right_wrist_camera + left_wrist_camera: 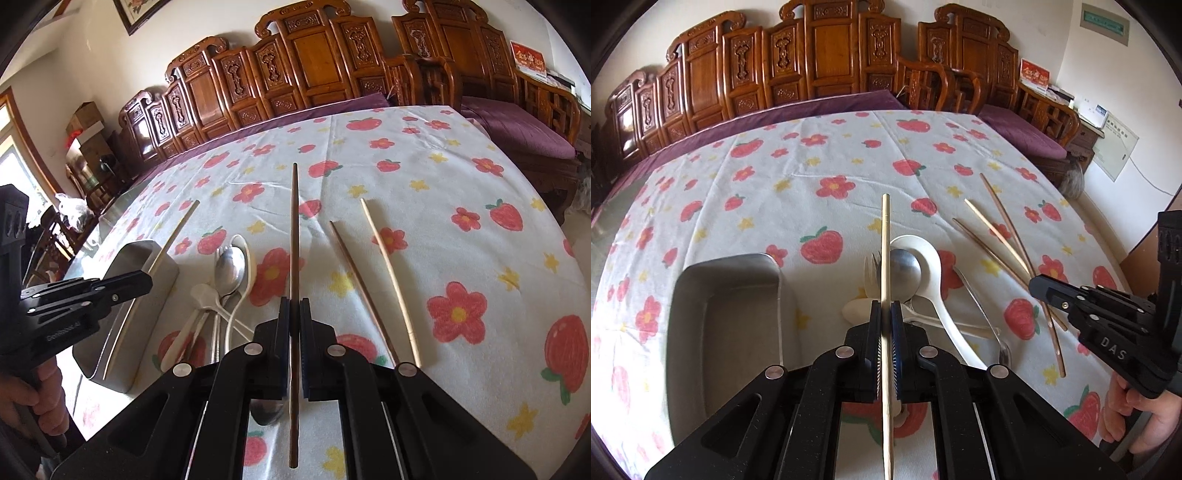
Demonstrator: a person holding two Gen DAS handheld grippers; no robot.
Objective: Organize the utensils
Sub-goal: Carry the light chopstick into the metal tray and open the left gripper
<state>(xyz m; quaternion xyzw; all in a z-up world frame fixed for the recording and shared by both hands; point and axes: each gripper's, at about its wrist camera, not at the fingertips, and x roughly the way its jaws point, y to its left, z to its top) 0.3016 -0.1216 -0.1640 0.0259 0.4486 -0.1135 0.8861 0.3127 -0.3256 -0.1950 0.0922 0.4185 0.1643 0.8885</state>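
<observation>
My left gripper [885, 308] is shut on a pale wooden chopstick [885, 236] and holds it above a pile of spoons [916, 273] and a fork, just right of a grey metal tray [724, 317]. My right gripper [294, 306] is shut on a dark brown chopstick [294, 221] that points away over the table. A second brown chopstick [354, 273] and a pale one [388, 266] lie on the cloth to its right. The left gripper [144, 282] with its pale chopstick [177, 229] also shows over the tray [147, 291] in the right wrist view.
The table carries a white cloth with red strawberries and flowers [812, 166]. Carved wooden benches with purple cushions [820, 74] stand behind it. Metal and white spoons [229, 273] lie between the tray and my right gripper.
</observation>
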